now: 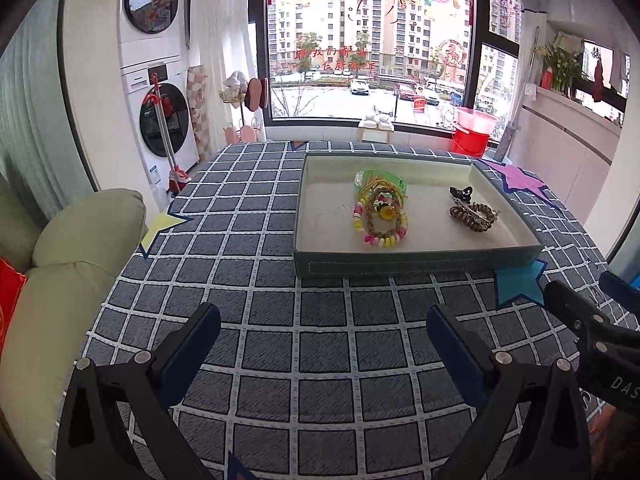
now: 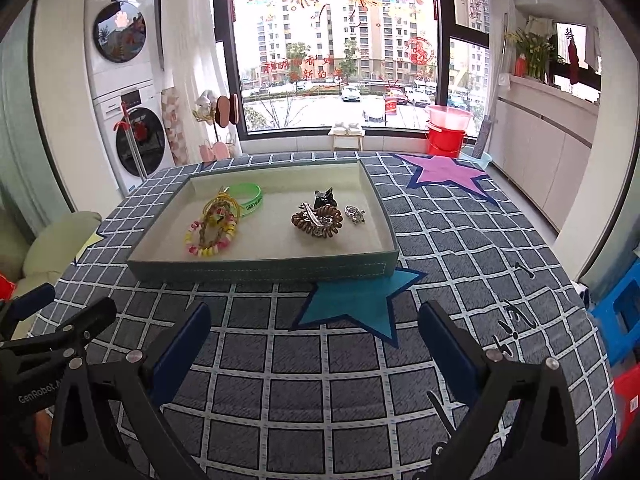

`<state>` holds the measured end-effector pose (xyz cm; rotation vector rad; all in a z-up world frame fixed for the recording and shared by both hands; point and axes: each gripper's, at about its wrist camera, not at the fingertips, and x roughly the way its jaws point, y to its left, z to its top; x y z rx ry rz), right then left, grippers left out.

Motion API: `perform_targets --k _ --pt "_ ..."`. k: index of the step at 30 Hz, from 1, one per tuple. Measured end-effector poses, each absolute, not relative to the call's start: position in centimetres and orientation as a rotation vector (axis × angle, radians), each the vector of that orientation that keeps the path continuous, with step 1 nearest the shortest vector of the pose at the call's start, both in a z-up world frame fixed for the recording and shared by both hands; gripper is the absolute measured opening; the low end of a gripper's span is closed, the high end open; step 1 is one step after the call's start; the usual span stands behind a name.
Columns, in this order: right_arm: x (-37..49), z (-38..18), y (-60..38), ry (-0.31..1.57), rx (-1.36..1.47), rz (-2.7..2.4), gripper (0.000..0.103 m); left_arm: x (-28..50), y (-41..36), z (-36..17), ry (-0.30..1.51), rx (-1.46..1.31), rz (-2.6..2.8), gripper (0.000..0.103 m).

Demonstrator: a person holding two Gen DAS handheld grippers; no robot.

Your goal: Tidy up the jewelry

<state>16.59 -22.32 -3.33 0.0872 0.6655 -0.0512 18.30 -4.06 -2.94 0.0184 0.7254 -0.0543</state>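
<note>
**Jewelry gathered in the tray, both grippers empty**

Hovering over the checked tablecloth [image 1: 280, 344], the left gripper [image 1: 323, 334] has its jaws wide apart with nothing between them; the right gripper [image 2: 314, 330] is likewise spread and empty. Ahead of both sits a shallow grey-green tray [image 2: 260, 270] holding the jewelry in two clusters. On the tray's left lie a beaded bracelet [image 1: 380, 228], yellow elastic loops and a green band [image 2: 250, 198], overlapping one another. On its right lie a brown coiled hair tie [image 2: 318, 220] and a black clip [image 2: 323, 197].

Only the right wrist view shows a small silver piece [image 2: 355, 213] just beside the coil, and the whole blue star [image 2: 352, 304] touching the tray's near wall. The left wrist view alone shows a yellow star [image 1: 164, 226] at the table's left edge.
</note>
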Motion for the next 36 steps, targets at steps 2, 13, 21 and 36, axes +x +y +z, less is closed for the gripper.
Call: perform_targets --k 2,13,21,36 --pt "16.48 -3.22 -22.33 0.663 0.088 -0.050 0.103 18.15 -4.05 -2.91 0.725 0.020 -0.053 0.103" --pt "16.27 -2.68 -21.91 0.653 0.079 -0.043 0.103 17.84 -4.00 -2.79 0.725 0.021 -0.052 0.103" --pt "16.34 -2.67 -21.62 0.656 0.083 -0.039 0.103 17.81 -3.79 -2.85 0.730 0.023 -0.048 0.103" --pt "16.44 -2.56 -21.39 0.653 0.084 -0.036 0.103 17.73 -3.78 -2.89 0.732 0.027 -0.048 0.103"
